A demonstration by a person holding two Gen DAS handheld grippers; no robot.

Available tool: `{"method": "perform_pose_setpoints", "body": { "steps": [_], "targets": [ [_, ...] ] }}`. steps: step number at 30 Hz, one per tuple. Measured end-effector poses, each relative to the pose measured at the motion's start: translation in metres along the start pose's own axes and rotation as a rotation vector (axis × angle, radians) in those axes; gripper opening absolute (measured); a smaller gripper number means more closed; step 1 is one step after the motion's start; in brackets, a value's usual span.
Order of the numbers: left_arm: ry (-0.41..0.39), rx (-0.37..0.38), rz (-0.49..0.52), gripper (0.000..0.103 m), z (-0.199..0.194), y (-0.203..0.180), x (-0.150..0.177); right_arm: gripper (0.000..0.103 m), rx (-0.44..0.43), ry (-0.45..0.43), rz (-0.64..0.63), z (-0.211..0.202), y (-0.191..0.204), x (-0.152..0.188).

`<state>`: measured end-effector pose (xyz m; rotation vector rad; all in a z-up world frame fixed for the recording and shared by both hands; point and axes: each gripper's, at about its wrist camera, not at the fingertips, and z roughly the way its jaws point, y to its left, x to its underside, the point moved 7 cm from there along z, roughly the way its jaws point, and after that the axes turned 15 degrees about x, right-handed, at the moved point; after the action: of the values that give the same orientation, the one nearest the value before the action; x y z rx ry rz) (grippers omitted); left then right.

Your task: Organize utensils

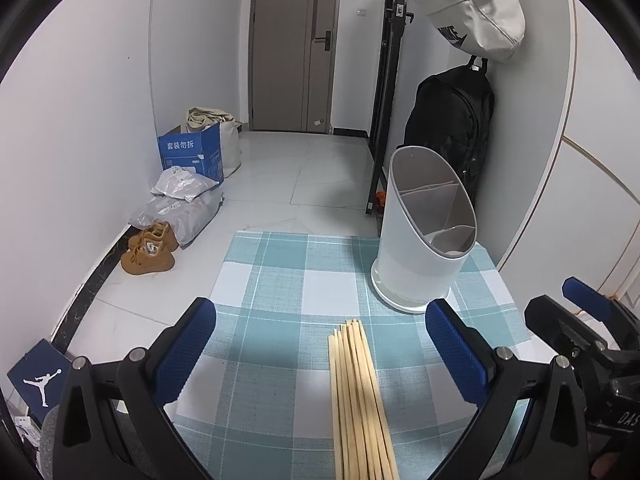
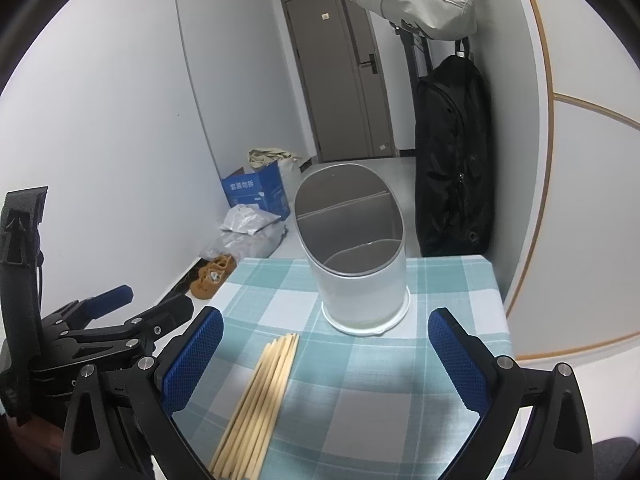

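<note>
Chopsticks laid on a checked table, holder empty, both grippers spread wide.

A bundle of wooden chopsticks (image 1: 358,396) is laid flat near the table's near edge, pointed toward the white divided utensil holder (image 1: 424,232), which is stood upright by the far right corner of the checked tablecloth (image 1: 272,280). The left gripper (image 1: 320,352) and right gripper (image 2: 324,356) are held over the cloth, jaws apart, nothing gripped.

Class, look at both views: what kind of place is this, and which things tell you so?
Probably a home entrance hallway: a front door, shoes on the floor, and a backpack hanging by the wall.
</note>
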<state>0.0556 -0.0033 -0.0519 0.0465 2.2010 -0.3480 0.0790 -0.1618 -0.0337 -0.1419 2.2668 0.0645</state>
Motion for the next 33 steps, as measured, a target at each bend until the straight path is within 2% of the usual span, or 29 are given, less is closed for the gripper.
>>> {"method": "perform_pose_setpoints", "body": {
  "steps": [33],
  "targets": [
    [0.004,0.02,-0.012,0.102,0.0008,0.0018,-0.0011,0.103,0.008,-0.01,0.002,-0.0011,0.0002,-0.0004]
  ]
}}
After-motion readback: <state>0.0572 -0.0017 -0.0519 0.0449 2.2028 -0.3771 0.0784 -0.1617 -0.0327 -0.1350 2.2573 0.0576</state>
